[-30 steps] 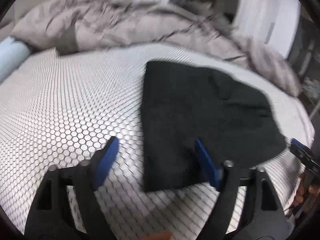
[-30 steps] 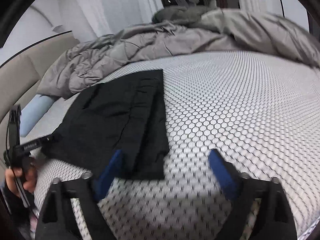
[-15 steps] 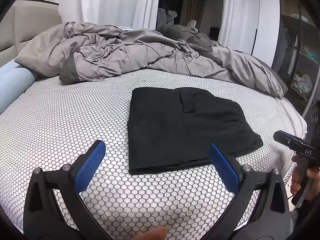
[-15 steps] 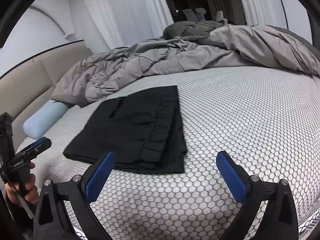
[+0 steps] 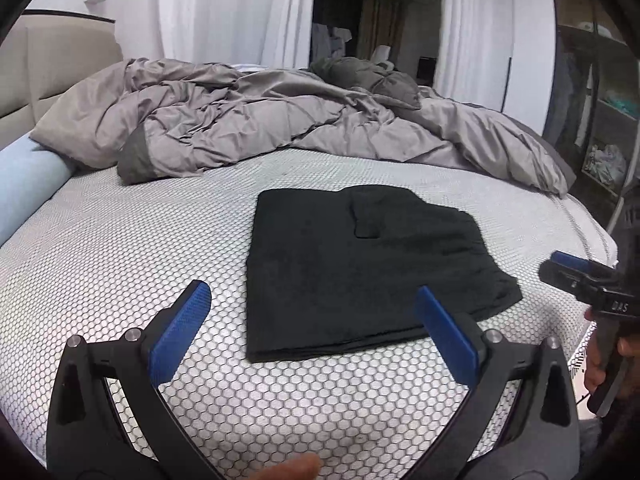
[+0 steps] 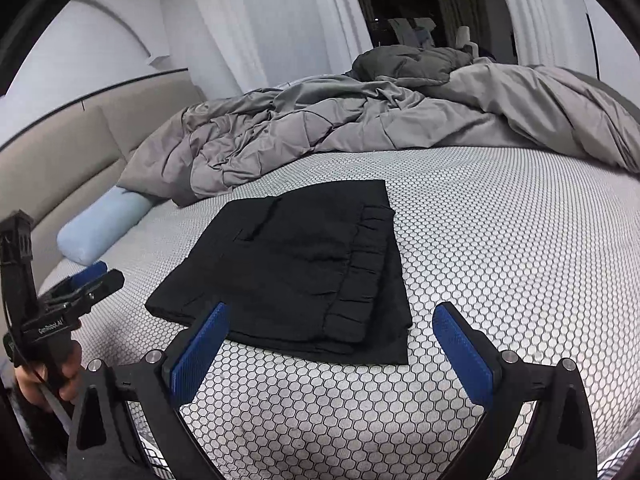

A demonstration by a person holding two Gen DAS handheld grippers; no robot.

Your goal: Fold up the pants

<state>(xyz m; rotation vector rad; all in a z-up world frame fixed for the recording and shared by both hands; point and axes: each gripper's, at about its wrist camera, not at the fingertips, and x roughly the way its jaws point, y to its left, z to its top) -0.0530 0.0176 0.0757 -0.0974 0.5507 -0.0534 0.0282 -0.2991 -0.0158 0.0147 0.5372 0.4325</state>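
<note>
While both grippers gape empty (left gripper (image 5: 312,332), right gripper (image 6: 332,344)), folded pants (image 5: 360,264) lie just ahead.

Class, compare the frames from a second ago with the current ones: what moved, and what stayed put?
Both grippers, left gripper and right gripper, drew back from the folded black pants, which now lie farther ahead of the fingers. Both were open before and remain open, holding nothing. The pants, grey duvet and blue pillow stayed in place on the bed.
</note>
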